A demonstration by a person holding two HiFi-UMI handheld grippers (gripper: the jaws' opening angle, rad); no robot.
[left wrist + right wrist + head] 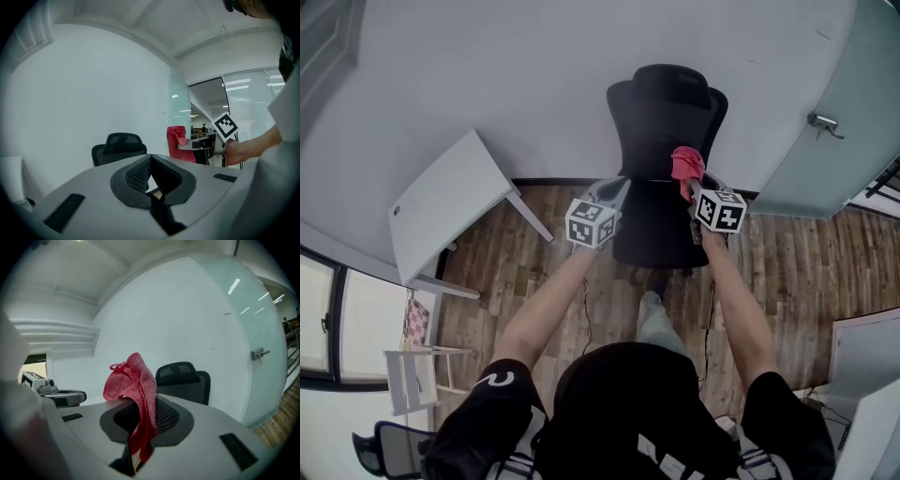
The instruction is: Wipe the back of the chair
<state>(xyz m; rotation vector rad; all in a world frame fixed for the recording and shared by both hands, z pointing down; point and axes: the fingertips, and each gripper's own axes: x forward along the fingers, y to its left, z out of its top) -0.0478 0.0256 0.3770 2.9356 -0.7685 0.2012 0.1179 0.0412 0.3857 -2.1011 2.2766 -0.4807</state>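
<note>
Holding the cloth (686, 165) pinched in the right gripper (690, 187), up by the chair (666, 108) back, seemingly just short of it. With the left gripper (617, 191) closed on nothing, off to the side. Could lose the cloth here: mostly bunched outside the jaws, so liable to slip free if dragged hard. Could also shove the chair away when pressing, with nothing bracing it.

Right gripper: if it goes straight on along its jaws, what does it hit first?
Likely the chair back, just right of centre ahead; the red cloth clamped in the right gripper would touch first. Gap unclear.
</note>
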